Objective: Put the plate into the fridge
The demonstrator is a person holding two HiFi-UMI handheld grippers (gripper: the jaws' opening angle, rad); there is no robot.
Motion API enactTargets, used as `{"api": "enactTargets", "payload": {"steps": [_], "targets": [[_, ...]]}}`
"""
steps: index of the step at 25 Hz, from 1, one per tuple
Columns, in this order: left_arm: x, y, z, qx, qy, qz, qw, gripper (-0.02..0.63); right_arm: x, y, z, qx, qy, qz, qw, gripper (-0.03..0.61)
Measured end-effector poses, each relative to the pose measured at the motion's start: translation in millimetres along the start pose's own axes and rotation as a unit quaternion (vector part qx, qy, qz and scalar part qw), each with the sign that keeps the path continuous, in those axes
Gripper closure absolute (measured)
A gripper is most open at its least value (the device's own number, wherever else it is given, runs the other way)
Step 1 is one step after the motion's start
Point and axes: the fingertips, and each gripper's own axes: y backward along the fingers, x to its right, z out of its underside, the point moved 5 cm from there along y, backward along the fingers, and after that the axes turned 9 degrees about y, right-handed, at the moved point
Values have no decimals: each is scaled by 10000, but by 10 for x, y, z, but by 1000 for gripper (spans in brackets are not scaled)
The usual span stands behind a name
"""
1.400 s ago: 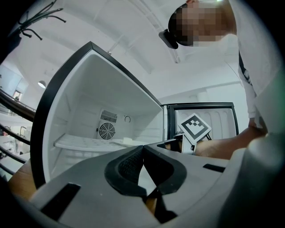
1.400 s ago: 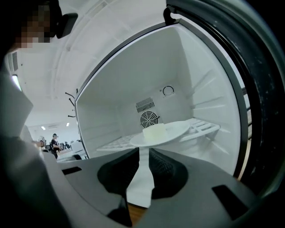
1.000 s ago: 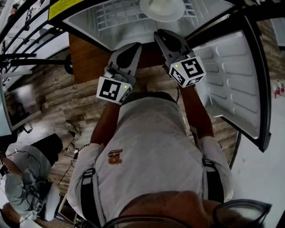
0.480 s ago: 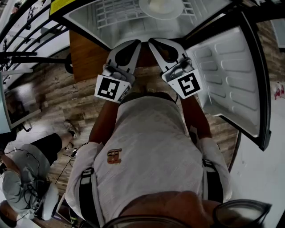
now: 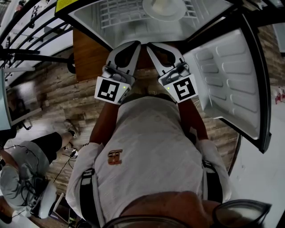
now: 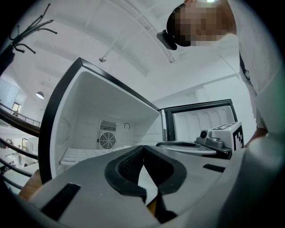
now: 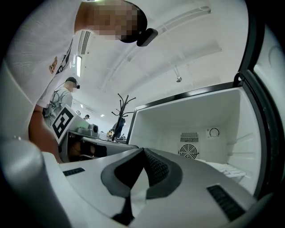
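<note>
The fridge is open in front of me, its door swung wide to my right. Inside, a white wire shelf runs across the compartment, and the white plate sits on it, well inside. My left tool and right tool hover side by side at the fridge's front edge, clear of the plate. Each has its jaws pressed together on nothing.

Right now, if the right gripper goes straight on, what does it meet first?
The right gripper, shut and empty, points into the open fridge. Way looks free up to its inside wall, probably a side one; depth unclear.
</note>
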Motion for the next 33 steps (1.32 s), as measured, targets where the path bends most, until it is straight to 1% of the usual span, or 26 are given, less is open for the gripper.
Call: {"api": "enactTargets", "payload": {"steps": [33], "targets": [[7, 6, 15, -26, 20, 55, 10000, 595, 32, 15, -2, -112, 65, 195, 9997, 546]]}}
